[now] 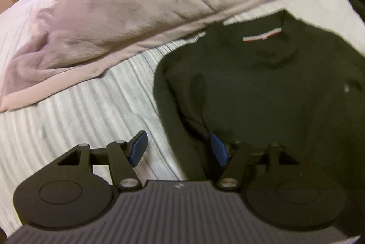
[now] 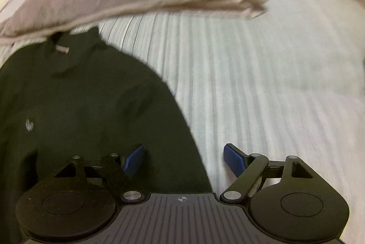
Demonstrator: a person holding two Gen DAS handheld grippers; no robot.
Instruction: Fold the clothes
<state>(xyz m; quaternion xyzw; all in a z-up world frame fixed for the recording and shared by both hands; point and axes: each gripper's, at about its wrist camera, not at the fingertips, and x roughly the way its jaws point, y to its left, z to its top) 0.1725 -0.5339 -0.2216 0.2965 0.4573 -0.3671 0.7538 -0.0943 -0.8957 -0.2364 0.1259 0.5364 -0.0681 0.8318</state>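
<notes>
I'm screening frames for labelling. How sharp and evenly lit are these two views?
Left wrist view: motion blur softens the pink blanket and dark sweater; window light blows out the top left corner. Right wrist view: blur smears the striped bedspread; the sweater is underexposed. Fisheye bends both edges.

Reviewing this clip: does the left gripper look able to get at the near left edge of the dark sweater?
Probably yes. The left gripper has its jaws open astride the dark sweater's side edge on the striped bedspread, with nothing between; the pink pillow lies farther back.
</notes>
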